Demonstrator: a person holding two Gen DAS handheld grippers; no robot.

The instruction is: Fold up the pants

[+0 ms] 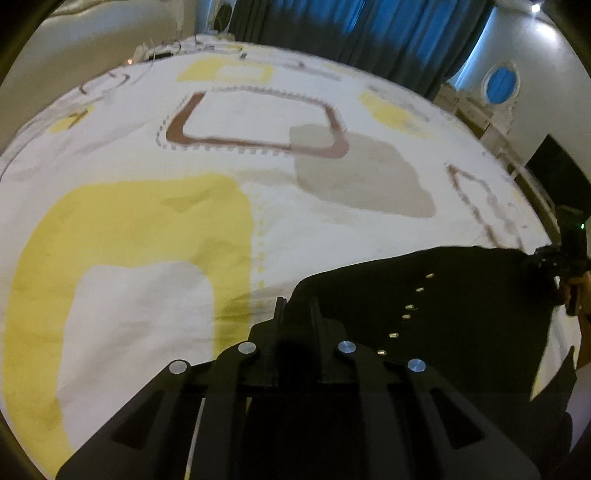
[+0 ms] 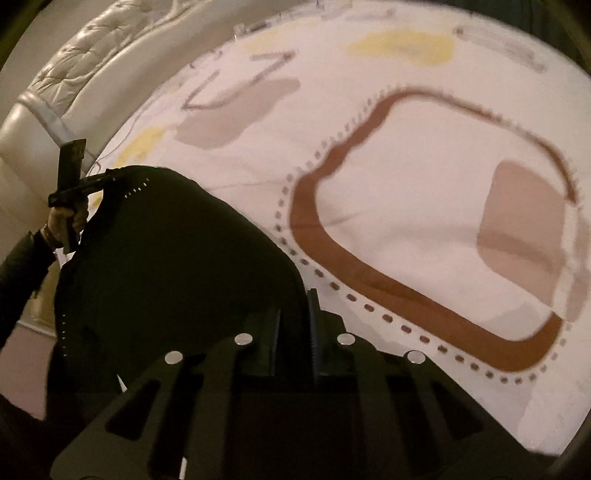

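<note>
A: Where are the pants (image 1: pixel 436 317)?

B: Black, held up between the 2 tools over the near part of the bed (image 1: pixel 147 206), above its printed sheet. In the left wrist view the cloth spreads from the left tool (image 1: pixel 297 306) out toward the right side, with a row of small shiny studs (image 1: pixel 406 316) running down it.

A: And the left tool's jaws?

B: Narrow, pinched onto an edge of the pants. The right tool (image 2: pixel 295 306) is the same in its own view: fingers close together, with the dark cloth caught between them and billowing off to the left.

A: Can each tool be seen from the other side?

B: Yes. In the right wrist view the left tool sits at the far corner of the cloth, gripped by a hand (image 2: pixel 68 218). Behind it runs a padded cream headboard (image 2: pixel 70 92). The left wrist view shows blue curtains (image 1: pixel 369 33) past the bed's far edge.
</note>
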